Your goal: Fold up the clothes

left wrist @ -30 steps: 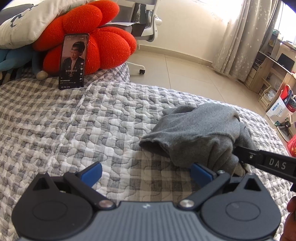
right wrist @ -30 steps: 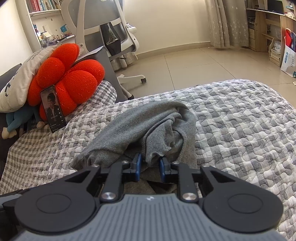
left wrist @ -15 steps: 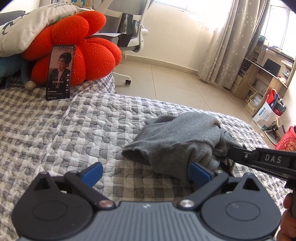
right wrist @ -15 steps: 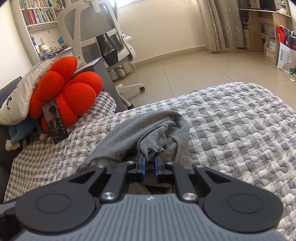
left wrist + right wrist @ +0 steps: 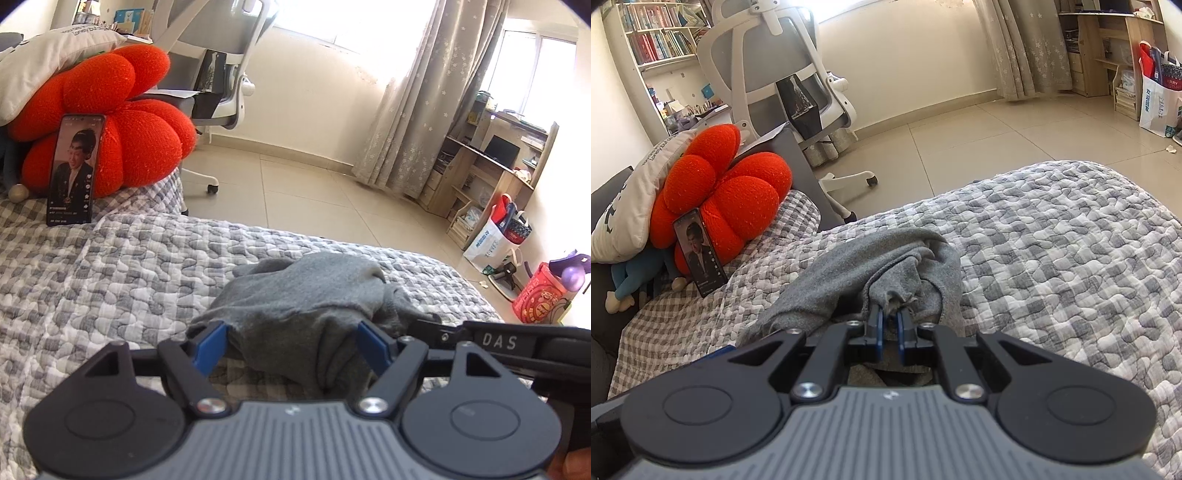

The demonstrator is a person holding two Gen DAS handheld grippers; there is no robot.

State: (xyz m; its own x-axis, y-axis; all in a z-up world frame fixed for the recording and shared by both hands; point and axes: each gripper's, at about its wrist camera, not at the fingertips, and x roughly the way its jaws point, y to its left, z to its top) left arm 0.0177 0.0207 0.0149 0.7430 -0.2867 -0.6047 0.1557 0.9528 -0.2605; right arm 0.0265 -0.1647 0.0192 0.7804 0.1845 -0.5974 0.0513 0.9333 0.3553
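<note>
Gray-and-white quilted bedspread (image 5: pixel 1071 258), bedroom. My right gripper (image 5: pixel 889 325): jaws nearly closed, pinching a fold of the gray garment (image 5: pixel 886 258). My left gripper (image 5: pixel 291 341): jaws wide, straddling the bunched garment's near edge, not clamped. Phone (image 5: pixel 74 170) leans on orange cushion (image 5: pixel 122 110).

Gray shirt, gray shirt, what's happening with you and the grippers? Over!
Right gripper shut on shirt. Left gripper open, straddling the shirt's near edge. Shirt bunched on quilt. Nothing in the way.
</note>
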